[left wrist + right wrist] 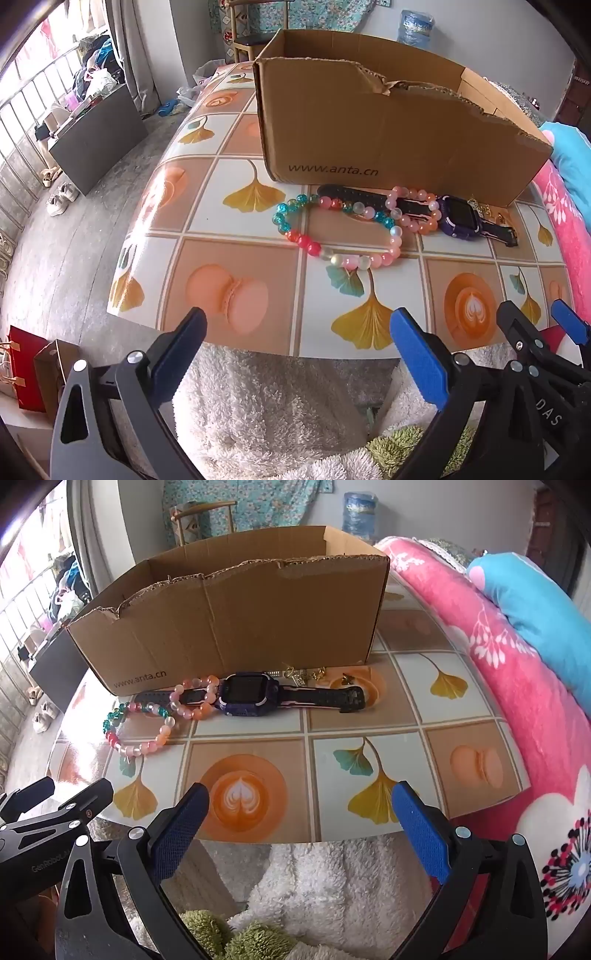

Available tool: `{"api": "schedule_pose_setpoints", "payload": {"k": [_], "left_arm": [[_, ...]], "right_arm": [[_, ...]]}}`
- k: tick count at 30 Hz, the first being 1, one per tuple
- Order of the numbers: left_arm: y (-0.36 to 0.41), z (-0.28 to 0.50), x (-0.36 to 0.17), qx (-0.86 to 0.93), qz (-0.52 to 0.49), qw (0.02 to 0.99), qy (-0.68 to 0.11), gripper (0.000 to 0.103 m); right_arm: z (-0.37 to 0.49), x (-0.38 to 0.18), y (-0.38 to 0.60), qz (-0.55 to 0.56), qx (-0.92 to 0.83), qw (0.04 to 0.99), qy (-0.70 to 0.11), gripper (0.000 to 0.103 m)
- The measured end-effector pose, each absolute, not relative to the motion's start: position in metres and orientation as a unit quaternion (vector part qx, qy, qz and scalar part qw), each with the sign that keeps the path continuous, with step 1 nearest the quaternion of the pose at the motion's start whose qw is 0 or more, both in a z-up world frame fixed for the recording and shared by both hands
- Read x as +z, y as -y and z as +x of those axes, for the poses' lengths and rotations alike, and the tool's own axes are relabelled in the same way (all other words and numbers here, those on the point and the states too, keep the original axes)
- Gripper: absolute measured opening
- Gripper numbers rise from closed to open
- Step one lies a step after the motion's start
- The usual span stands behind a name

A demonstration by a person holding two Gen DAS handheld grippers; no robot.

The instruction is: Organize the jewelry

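Both the left gripper [297, 354] and right gripper [301, 829] hang wide open and empty at the near edge of the tiled-pattern table [255, 734]. The multicoloured bead bracelet [334, 230], smaller pink bead bracelet [195, 698], purple smartwatch [247, 694] and what looks like a gold chain [306, 675] lie just before the torn brown cardboard box [369, 129]

A table [424, 686] covered in a tiled cloth printed with ginkgo leaves, macarons and latte art. A pink floral blanket [517, 686] lies at its right. White fluffy fabric [332, 886] sits near, below the table edge.
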State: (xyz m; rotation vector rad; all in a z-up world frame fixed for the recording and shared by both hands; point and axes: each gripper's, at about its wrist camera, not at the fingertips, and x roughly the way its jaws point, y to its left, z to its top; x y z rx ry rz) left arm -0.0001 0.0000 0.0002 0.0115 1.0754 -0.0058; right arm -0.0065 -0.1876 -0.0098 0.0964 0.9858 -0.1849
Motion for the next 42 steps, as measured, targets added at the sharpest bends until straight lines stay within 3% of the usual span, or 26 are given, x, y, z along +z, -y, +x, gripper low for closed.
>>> {"api": "schedule_pose_setpoints", "payload": {"k": [42], "left_arm": [[-0.0007, -0.0009, 0.0073, -0.005, 0.003, 0.86, -0.51, 0.097]], "right_arm": [[-0.0067, -0.0069, 0.1846, 0.047, -0.086, 0.873, -0.477, 0.095]]}}
